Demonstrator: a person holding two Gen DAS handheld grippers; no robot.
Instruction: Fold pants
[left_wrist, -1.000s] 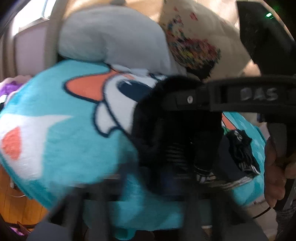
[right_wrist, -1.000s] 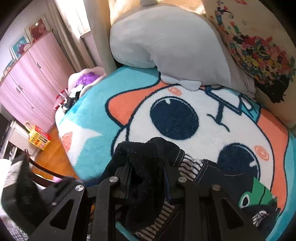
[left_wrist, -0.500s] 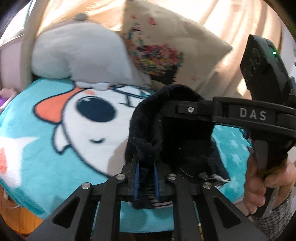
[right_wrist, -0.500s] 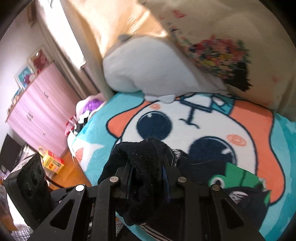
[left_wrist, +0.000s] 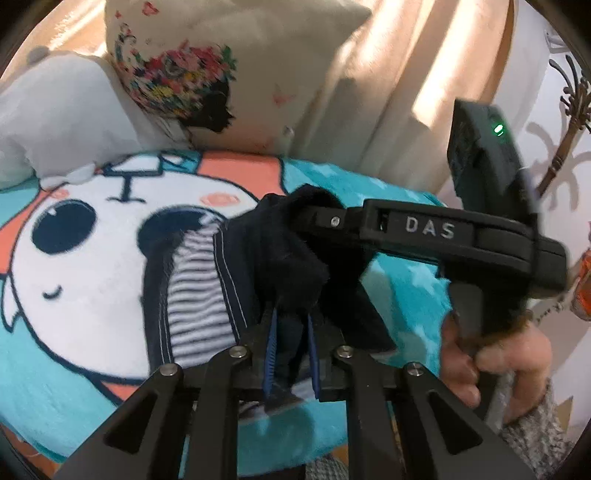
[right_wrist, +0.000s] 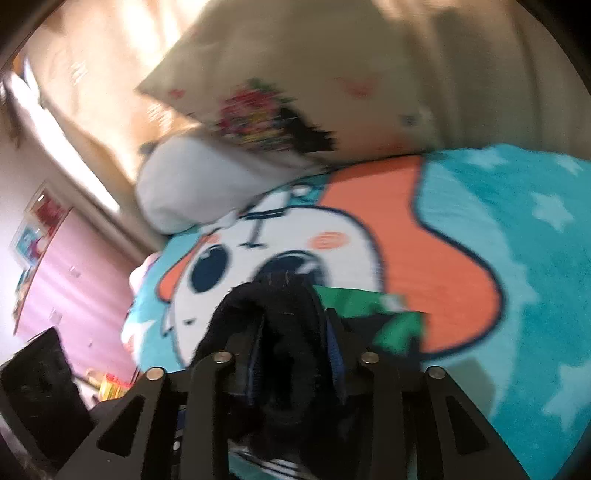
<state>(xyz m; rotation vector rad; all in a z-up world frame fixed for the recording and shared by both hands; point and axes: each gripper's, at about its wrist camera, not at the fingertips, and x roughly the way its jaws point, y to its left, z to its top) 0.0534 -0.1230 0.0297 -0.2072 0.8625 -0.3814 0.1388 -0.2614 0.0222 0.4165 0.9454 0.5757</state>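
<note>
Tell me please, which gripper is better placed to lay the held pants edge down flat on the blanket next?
Neither clearly: the left gripper and the right gripper both clamp bunched dark pants above the cartoon blanket. I lean left; its view shows the striped lining spread just beside it.

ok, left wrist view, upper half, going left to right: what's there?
White pillow → flower-print cushion → beige curtain → right hand-held gripper, shut on the dark pants lower down.
</note>
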